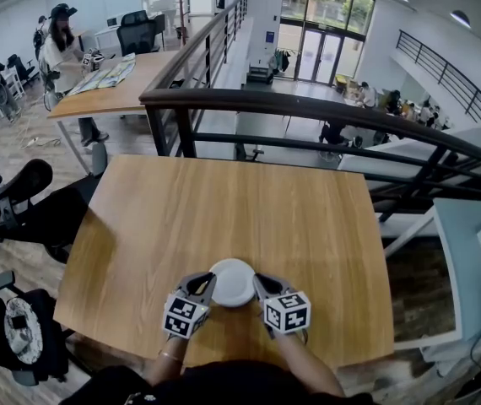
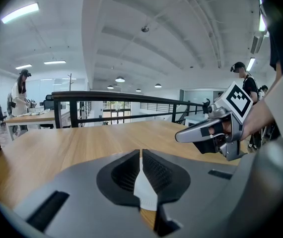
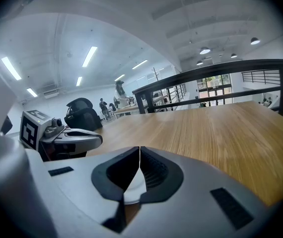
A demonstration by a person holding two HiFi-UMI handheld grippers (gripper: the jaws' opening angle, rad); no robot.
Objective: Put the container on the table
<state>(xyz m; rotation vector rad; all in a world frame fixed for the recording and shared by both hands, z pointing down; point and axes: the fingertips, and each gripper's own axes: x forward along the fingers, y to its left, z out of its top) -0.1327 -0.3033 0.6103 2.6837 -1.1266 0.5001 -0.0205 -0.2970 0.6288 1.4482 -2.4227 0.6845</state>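
A white, round container (image 1: 232,282) is seen near the front edge of the wooden tabletop (image 1: 224,201), between the two grippers. Its rim is pinched on one side by the left gripper (image 1: 208,283) and on the opposite side by the right gripper (image 1: 260,284), with each pair of jaws pressed together on the thin white edge. The container is kept level, with its broad face turned upward. Its outline is circular, so no long axis can be made out. Whether its base touches the wood cannot be told.

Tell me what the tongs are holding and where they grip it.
Both hold the white container: the left tongs pinch its left rim, and the right tongs pinch its right rim.
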